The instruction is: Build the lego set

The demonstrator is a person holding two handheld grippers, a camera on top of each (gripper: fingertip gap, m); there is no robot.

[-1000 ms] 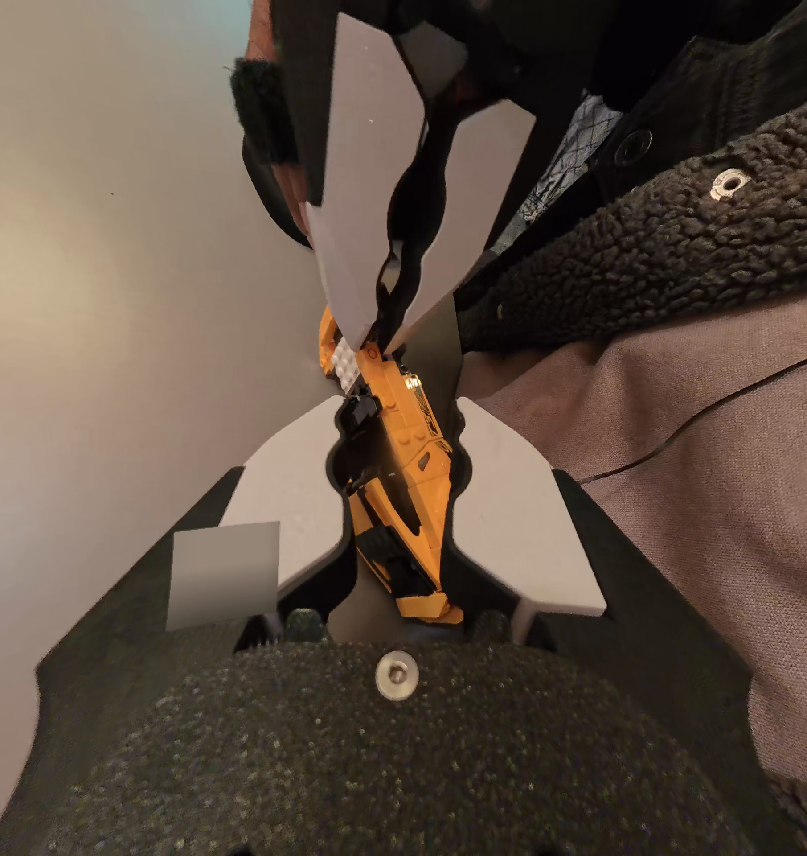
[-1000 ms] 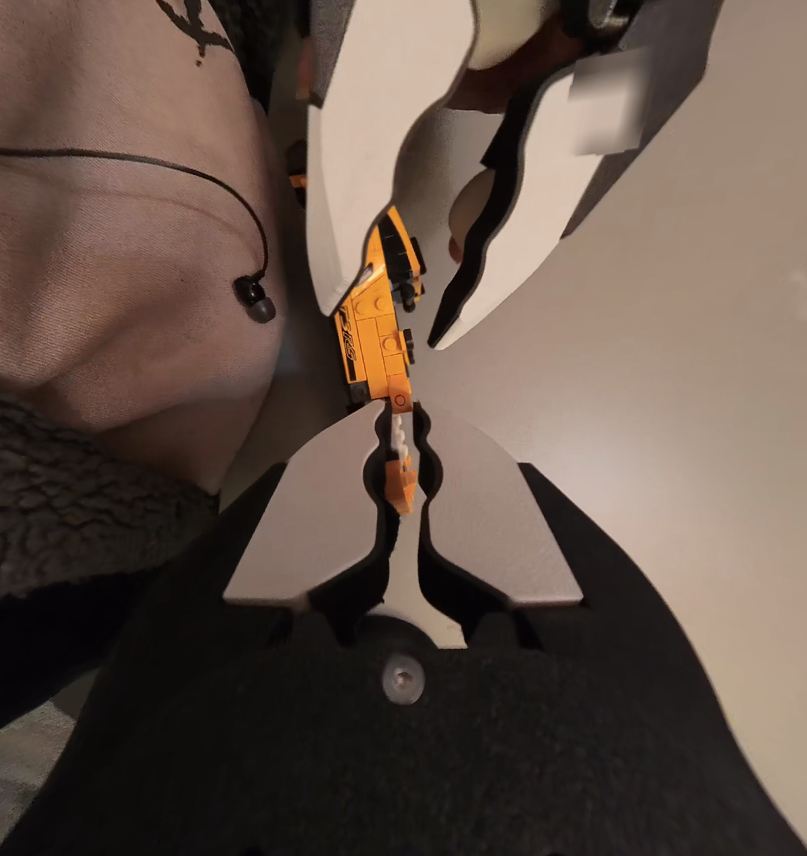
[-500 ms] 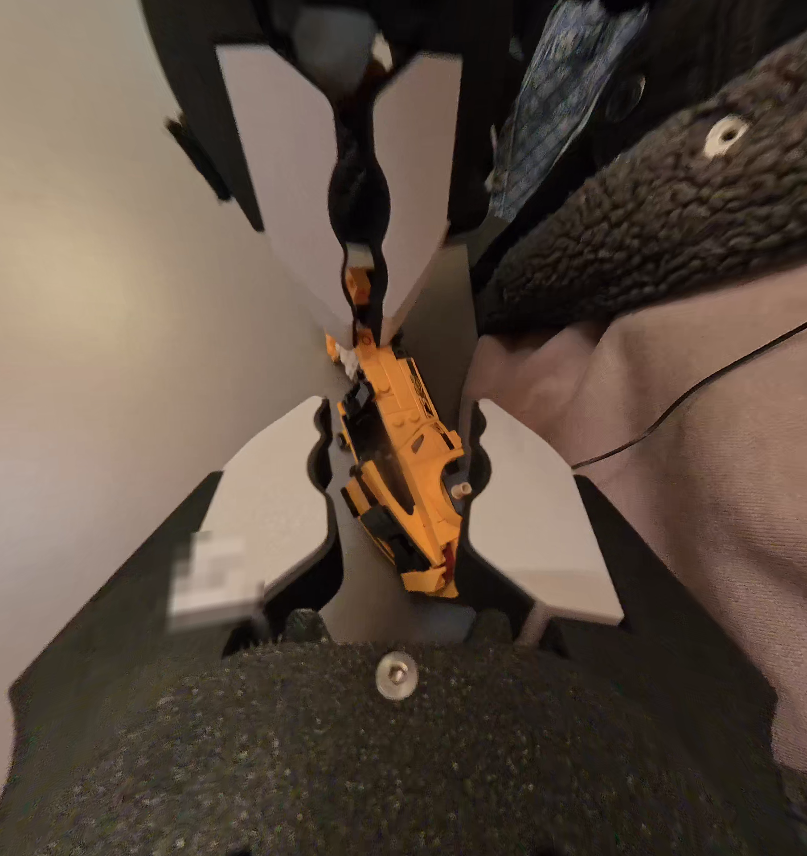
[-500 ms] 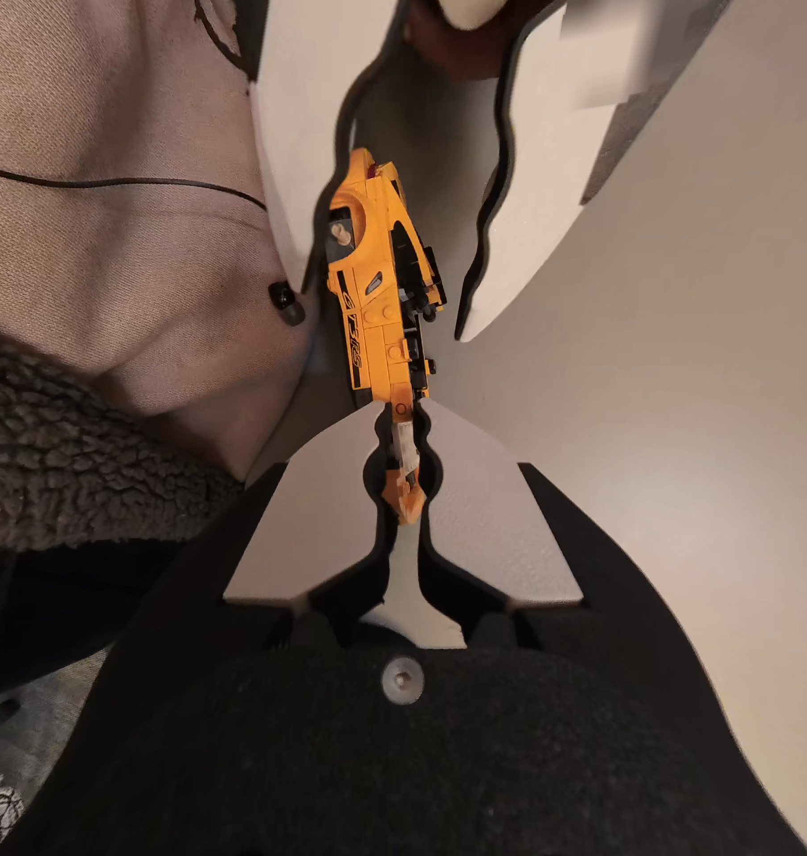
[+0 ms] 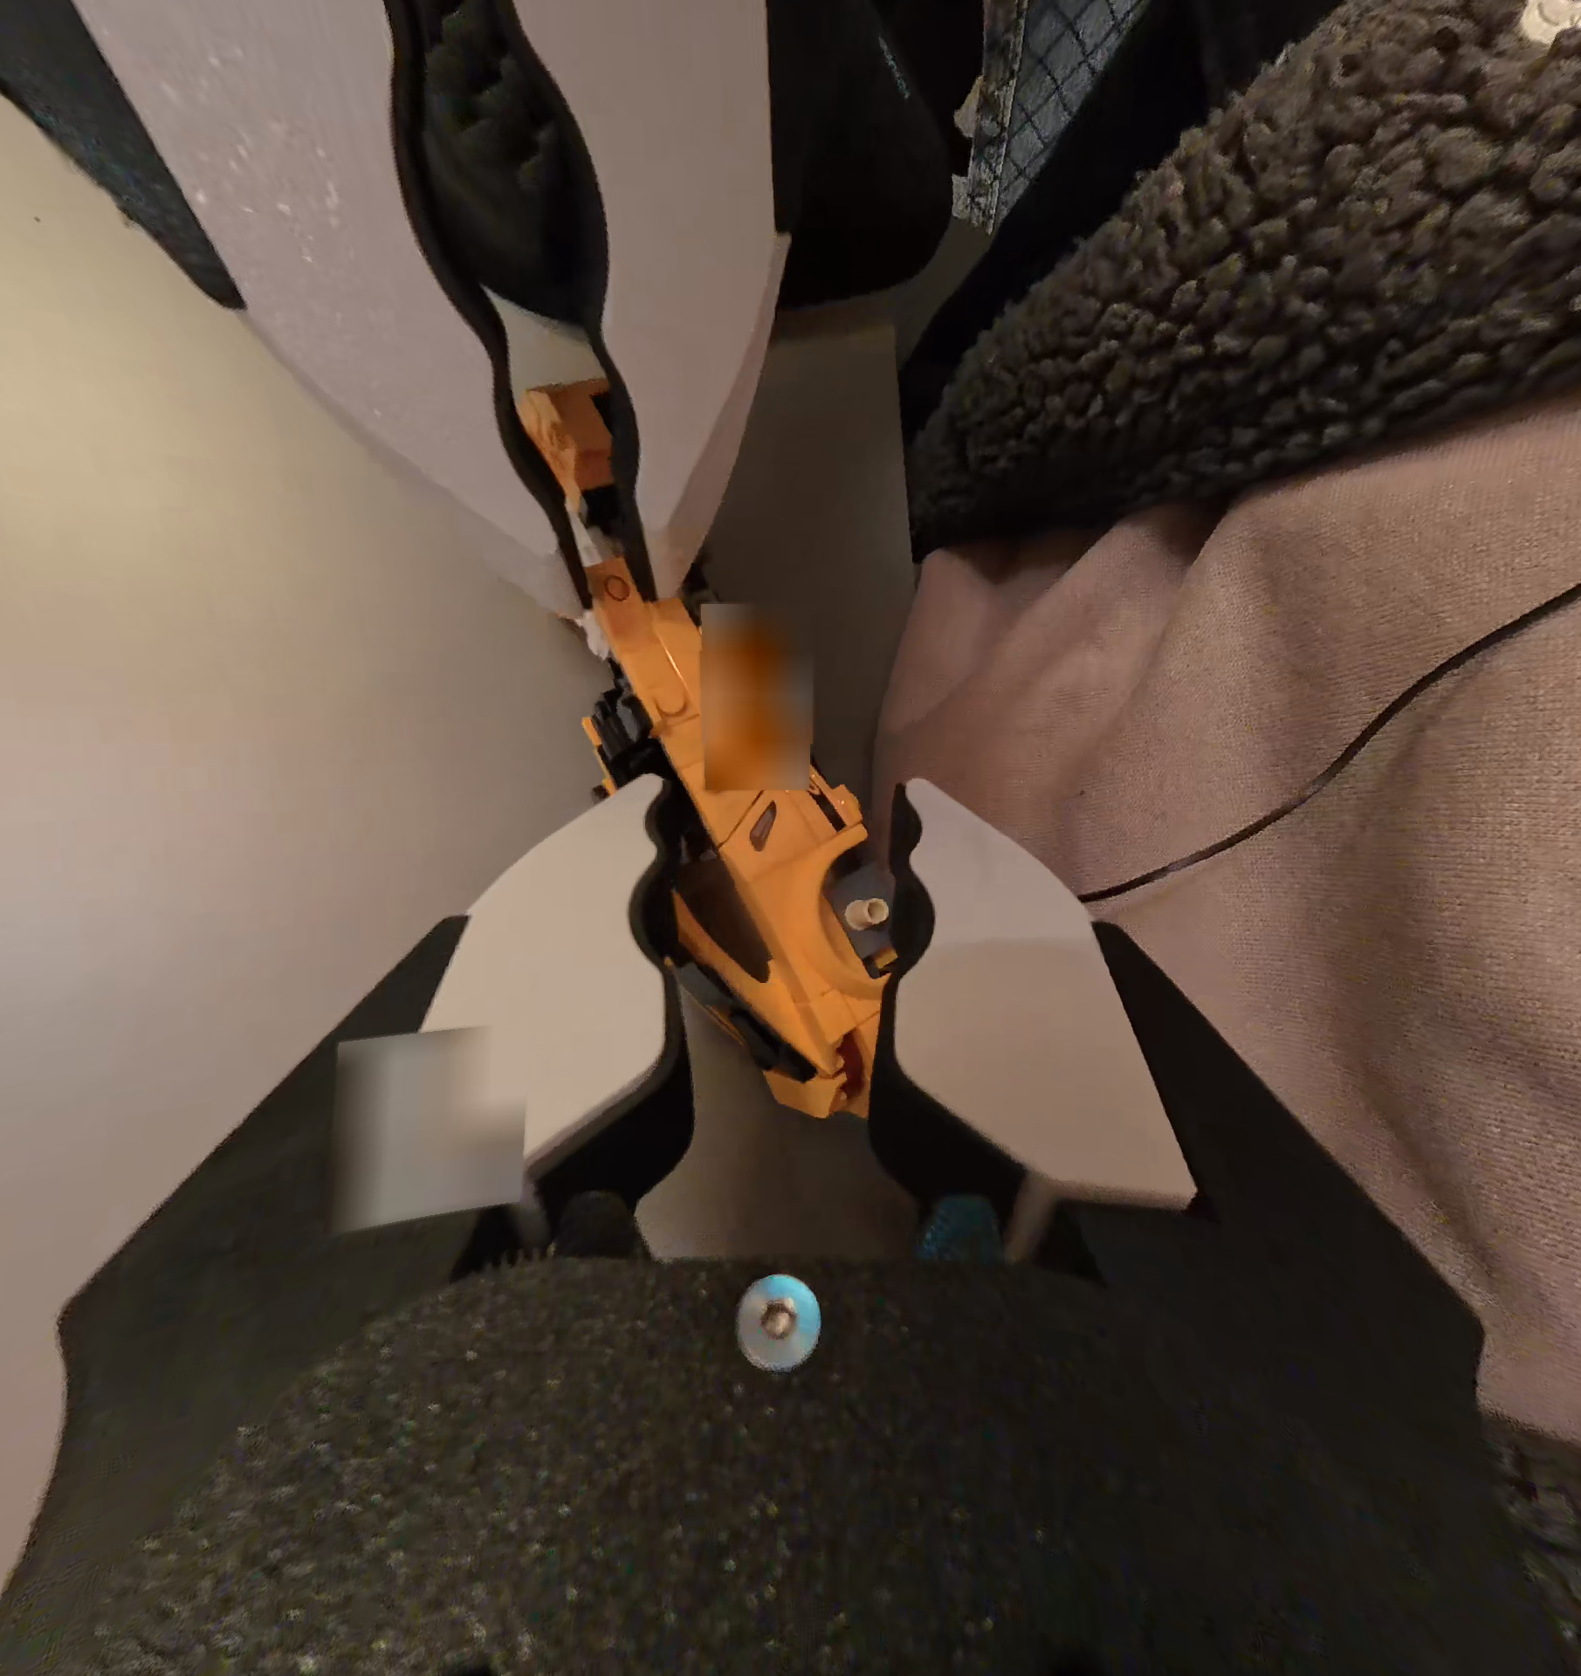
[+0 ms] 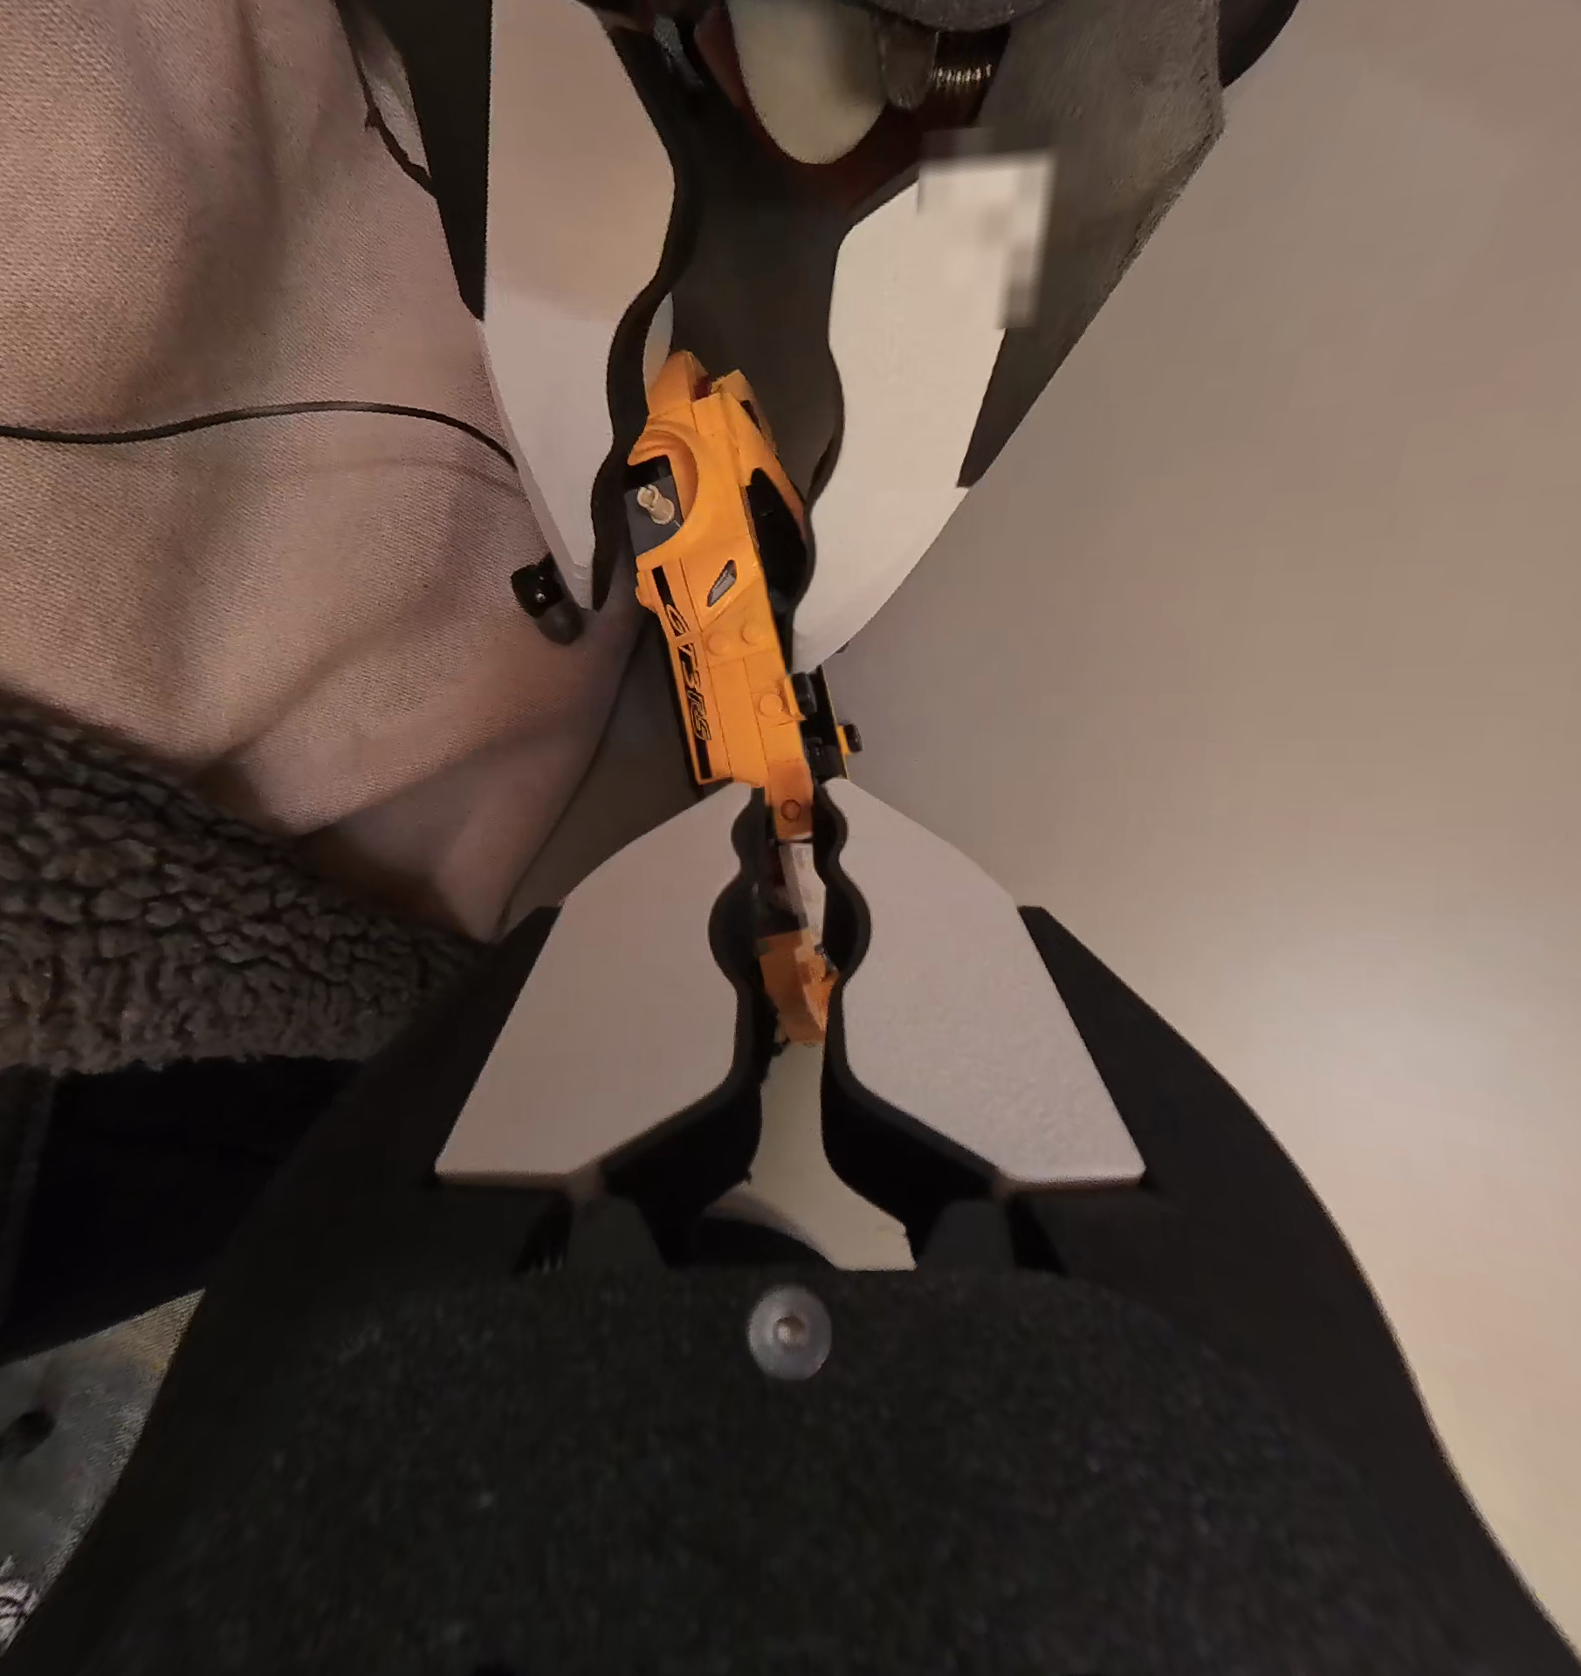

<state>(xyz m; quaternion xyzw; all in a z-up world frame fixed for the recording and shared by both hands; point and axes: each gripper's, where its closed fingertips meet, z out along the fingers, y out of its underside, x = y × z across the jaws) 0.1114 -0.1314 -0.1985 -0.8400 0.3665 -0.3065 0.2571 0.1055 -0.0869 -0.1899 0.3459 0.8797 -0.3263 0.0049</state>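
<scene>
An orange and black Lego car (image 5: 768, 889) hangs in the air between both grippers, in front of a person's chest. My left gripper (image 5: 773, 803) is shut on the car's wider end, and a tan axle pin (image 5: 862, 910) shows by its right finger. My right gripper (image 6: 786, 807) is shut on the narrow orange and white end of the car (image 6: 714, 562). Each gripper shows in the other's view: the right gripper (image 5: 619, 589) at the top of the left wrist view, the left gripper (image 6: 705, 626) at the top of the right wrist view.
The person's beige shirt (image 5: 1267, 816) and dark fleece jacket (image 5: 1267, 272) are close beside the car. A thin black cord (image 6: 224, 422) with an earbud (image 6: 546, 599) hangs over the shirt. A pale plain surface (image 6: 1222, 725) lies behind. There is about 5 cm between the tips of the two grippers.
My left gripper opened off the car, then closed on it again. The two grippers have come closer together. My right gripper kept its hold on the narrow end throughout.
</scene>
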